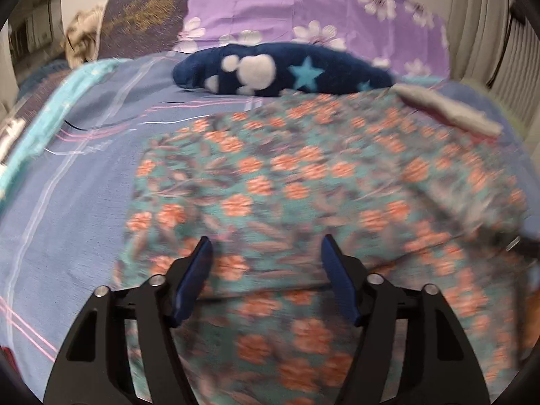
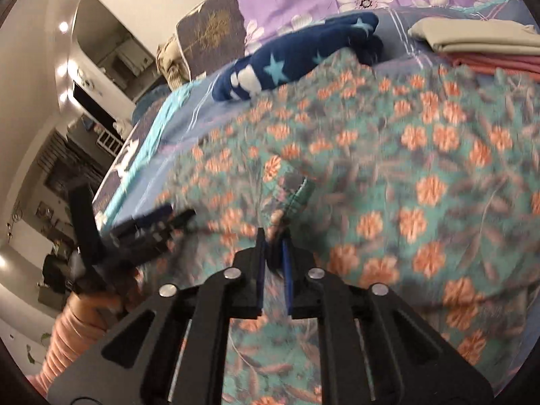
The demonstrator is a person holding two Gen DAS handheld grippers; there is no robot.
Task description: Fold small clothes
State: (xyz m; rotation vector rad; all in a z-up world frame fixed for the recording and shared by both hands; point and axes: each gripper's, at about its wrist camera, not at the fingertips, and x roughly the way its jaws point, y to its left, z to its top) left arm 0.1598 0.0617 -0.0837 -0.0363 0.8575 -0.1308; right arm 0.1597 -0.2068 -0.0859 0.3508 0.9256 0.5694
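Here, the floral garment (image 1: 303,182), teal with orange blossoms, lies spread over our bed sheet (image 1: 77,182), filling most of both wrist views; its print is blurred in places. In the right wrist view, a hemmed edge of the same garment (image 2: 388,175) rises in a fold just ahead of our right gripper (image 2: 273,236), and cloth sits between the two blue pads, which stand almost together: we are pinching the floral garment there.

Our left gripper (image 1: 266,243) hangs over the near part of the garment with its blue fingers (image 1: 195,276) spread wide and nothing between them. From the right wrist camera we also see that left gripper (image 2: 158,226) at the garment's left edge, blurred, with a sleeve in pink behind it.

Beyond the garment's far edge lies a navy fleece item (image 1: 270,71) with white blobs and pale blue stars, its near side just touched or slightly overlapped by the floral cloth. To the right of it sits a folded stack (image 2: 479,44), a beige piece on top of pink ones, resting on the sheet next to the garment's far right corner. Behind everything stands a purple pillow (image 1: 303,10) with white flowers, and beside it a dark patterned cushion (image 1: 145,20). The sheet itself is greyish blue with thin pink and white stripes.
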